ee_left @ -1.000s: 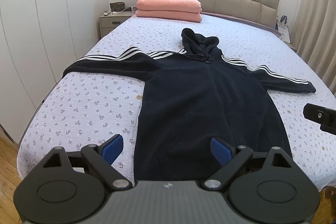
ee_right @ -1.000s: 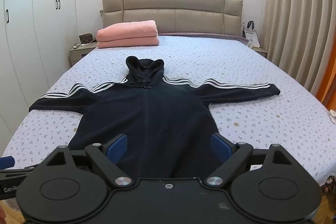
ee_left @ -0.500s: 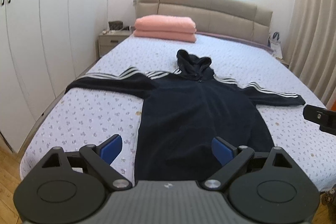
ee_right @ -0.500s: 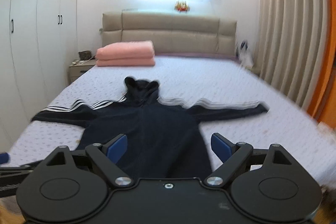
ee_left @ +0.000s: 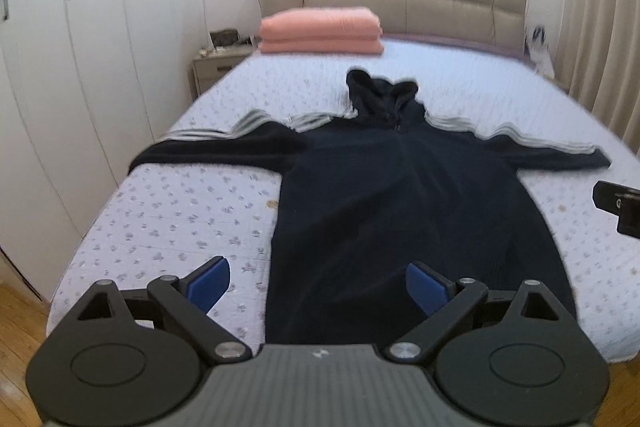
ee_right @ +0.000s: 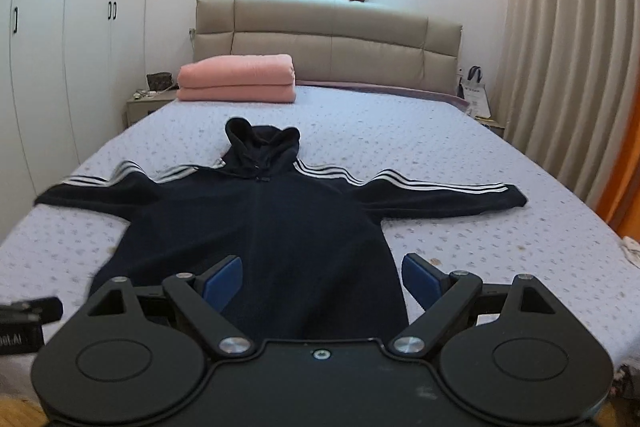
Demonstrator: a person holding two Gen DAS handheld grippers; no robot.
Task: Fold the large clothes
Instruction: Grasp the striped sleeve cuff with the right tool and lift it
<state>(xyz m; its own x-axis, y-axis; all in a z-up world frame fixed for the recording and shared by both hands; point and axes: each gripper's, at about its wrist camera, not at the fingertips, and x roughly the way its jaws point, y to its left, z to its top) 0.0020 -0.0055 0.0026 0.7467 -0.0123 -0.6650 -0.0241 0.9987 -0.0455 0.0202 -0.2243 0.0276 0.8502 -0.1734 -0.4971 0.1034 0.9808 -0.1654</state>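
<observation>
While lying flat, sleeves outspread, the dark hoodie (ee_right: 260,227) shows white stripes.

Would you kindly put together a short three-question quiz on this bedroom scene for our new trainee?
1. True or false: the hoodie lies spread flat on the bed with both sleeves stretched out.
2. Which colour is the folded blanket near the headboard? A) green B) pink C) yellow
3. Fill in: the left gripper and the right gripper are both ____ and hold nothing.

Key: 1 true; 2 B; 3 open.
</observation>
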